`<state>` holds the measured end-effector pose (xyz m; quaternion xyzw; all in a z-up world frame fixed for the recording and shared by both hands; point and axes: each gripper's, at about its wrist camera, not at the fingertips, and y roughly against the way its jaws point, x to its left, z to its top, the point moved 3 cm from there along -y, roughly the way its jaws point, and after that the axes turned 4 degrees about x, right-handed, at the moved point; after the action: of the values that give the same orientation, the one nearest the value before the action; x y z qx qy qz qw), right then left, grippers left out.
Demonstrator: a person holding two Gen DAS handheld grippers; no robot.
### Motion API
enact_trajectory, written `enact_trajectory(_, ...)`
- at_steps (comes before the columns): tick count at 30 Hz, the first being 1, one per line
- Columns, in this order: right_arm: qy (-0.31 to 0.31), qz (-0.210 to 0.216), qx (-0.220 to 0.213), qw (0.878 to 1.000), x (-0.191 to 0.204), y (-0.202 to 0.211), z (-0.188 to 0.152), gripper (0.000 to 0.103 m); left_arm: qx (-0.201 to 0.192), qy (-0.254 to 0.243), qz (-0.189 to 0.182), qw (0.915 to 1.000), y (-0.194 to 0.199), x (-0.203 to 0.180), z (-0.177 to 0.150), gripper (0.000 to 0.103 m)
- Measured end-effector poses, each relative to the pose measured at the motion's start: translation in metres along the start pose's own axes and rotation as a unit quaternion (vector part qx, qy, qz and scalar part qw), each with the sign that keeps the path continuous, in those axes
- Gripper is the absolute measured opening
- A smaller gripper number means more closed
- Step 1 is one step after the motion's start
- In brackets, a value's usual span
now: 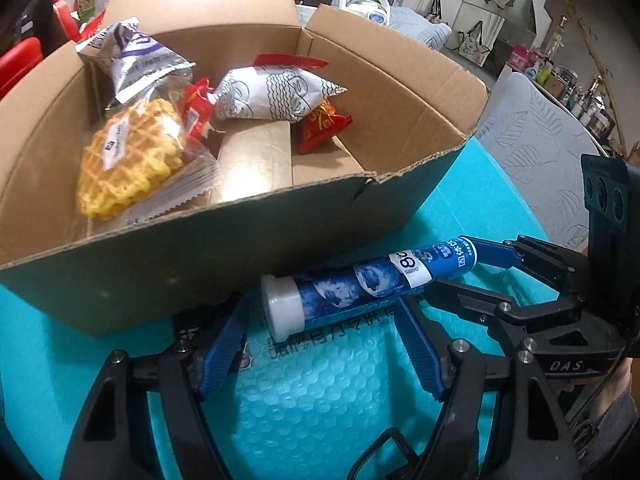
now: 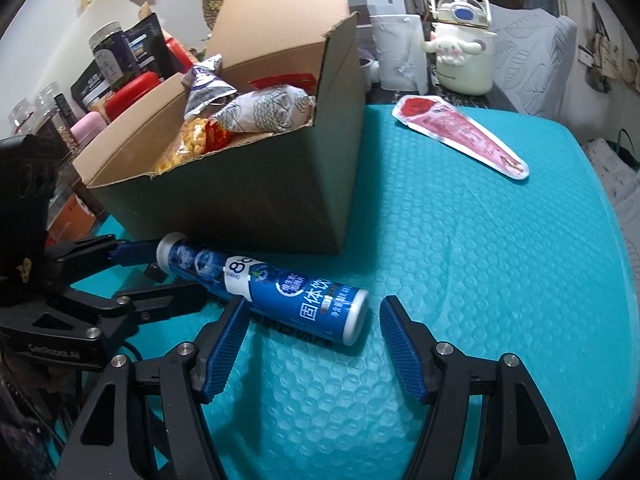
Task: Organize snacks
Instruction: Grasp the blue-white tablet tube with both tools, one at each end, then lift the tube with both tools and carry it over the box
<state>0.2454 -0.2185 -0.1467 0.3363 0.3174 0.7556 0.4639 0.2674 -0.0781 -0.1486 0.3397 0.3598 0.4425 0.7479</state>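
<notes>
Blue tube (image 2: 276, 298) lying between both grippers' parted jaws, beside cardboard box (image 2: 240, 200)

The cardboard box (image 1: 240, 240) hides its own floor under the snacks, and its tall back flap (image 2: 280, 12) runs off the top edge. The blue tube (image 2: 280, 292) covers part of the dark print on the teal bubble mat (image 2: 480, 280). Whether either gripper touches the tube cannot be told.
</notes>
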Motion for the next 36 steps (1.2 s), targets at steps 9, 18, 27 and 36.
enact_trajectory(9,0.006,-0.013,-0.004,1.000,0.003,0.000,0.000,0.059,-0.006,-0.002,0.002,1.0000,-0.001,-0.003,-0.001,0.064)
enact_trajectory(18,0.015,-0.016,-0.008,1.000,0.017,0.007,-0.006,0.057,-0.014,-0.018,0.026,0.9994,0.016,-0.006,-0.011,0.064)
enact_trajectory(27,0.016,-0.023,-0.015,1.000,0.040,0.022,-0.019,0.057,-0.008,-0.005,0.025,0.9996,0.033,-0.004,-0.028,0.064)
enact_trajectory(36,0.020,-0.030,-0.037,0.999,0.065,0.041,-0.033,0.057,-0.029,-0.004,0.027,0.9992,0.060,-0.007,-0.048,0.064)
